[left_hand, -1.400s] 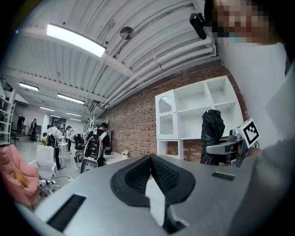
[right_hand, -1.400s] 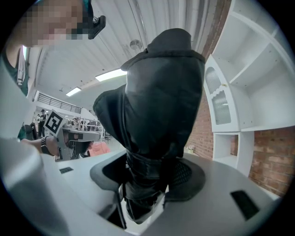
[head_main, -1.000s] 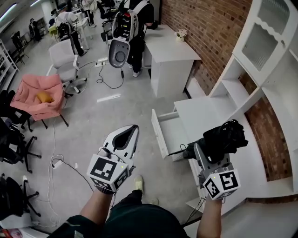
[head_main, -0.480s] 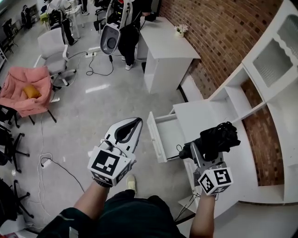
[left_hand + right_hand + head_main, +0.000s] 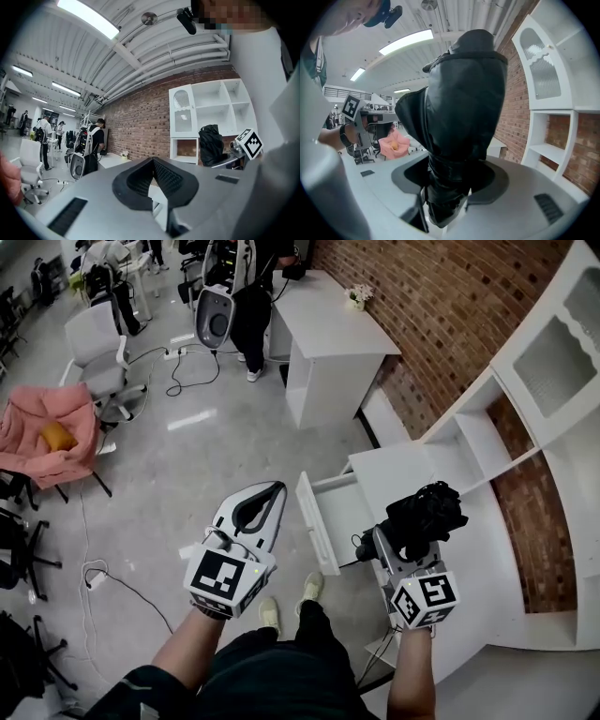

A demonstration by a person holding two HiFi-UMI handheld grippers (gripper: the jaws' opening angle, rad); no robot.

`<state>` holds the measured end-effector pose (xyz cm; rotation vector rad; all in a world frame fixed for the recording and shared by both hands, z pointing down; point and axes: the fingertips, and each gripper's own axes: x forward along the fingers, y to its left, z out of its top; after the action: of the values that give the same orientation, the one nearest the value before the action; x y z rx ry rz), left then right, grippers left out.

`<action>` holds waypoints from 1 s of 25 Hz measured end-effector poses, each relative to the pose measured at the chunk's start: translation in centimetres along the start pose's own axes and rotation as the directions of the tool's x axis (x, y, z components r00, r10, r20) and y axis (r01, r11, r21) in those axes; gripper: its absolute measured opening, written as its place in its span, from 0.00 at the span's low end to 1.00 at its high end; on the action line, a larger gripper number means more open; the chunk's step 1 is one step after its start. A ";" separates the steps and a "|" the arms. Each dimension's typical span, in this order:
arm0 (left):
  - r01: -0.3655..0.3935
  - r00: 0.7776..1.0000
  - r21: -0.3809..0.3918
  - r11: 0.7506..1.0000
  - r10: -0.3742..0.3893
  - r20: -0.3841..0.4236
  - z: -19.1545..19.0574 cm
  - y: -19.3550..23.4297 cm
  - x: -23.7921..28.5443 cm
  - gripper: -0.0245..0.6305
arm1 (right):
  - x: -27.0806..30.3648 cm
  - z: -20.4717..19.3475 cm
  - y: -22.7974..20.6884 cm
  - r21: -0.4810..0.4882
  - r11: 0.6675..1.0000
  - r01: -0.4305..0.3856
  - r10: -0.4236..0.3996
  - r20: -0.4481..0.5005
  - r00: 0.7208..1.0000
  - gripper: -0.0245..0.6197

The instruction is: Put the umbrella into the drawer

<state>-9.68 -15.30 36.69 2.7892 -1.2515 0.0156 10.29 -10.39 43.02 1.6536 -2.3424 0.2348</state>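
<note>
Right gripper (image 5: 401, 542) has drifted a touch left toward the drawer (image 5: 309, 517), and a second shoe (image 5: 312, 585) has popped in at bottom centre. Its jaws are clamped on the black folded umbrella (image 5: 422, 512), held over the white desk (image 5: 394, 470) just right of the open drawer, mid-frame. Left gripper (image 5: 262, 501), lower left of centre, is closed on nothing, over the floor (image 5: 187, 474). Around: table (image 5: 328, 329) top centre, brick wall (image 5: 441, 306) upper right, pink chair (image 5: 47, 432) far left.

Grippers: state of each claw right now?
Left claw: closed, empty.
Right claw: closed on the umbrella.
</note>
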 end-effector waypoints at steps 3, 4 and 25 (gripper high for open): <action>-0.001 1.000 0.008 1.000 0.001 -0.015 -0.4 0.0 1.3 0.05 | 1.4 -0.5 -0.8 0.003 1.000 -0.014 0.014 -0.003 1.000 0.38; -0.001 1.000 0.009 1.000 0.001 -0.016 -0.5 0.0 1.8 0.05 | 1.9 -0.7 -1.1 0.007 1.000 -0.020 0.020 -0.005 1.000 0.38; -0.050 0.995 0.012 0.999 0.051 -0.083 -7.3 0.1 14.8 0.05 | 16.9 -17.2 -6.7 0.073 0.970 -0.232 0.243 -0.297 0.924 0.38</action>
<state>0.27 -25.86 44.62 2.7339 -1.3047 0.1405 13.28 -23.02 64.44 1.2387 -2.3030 0.5421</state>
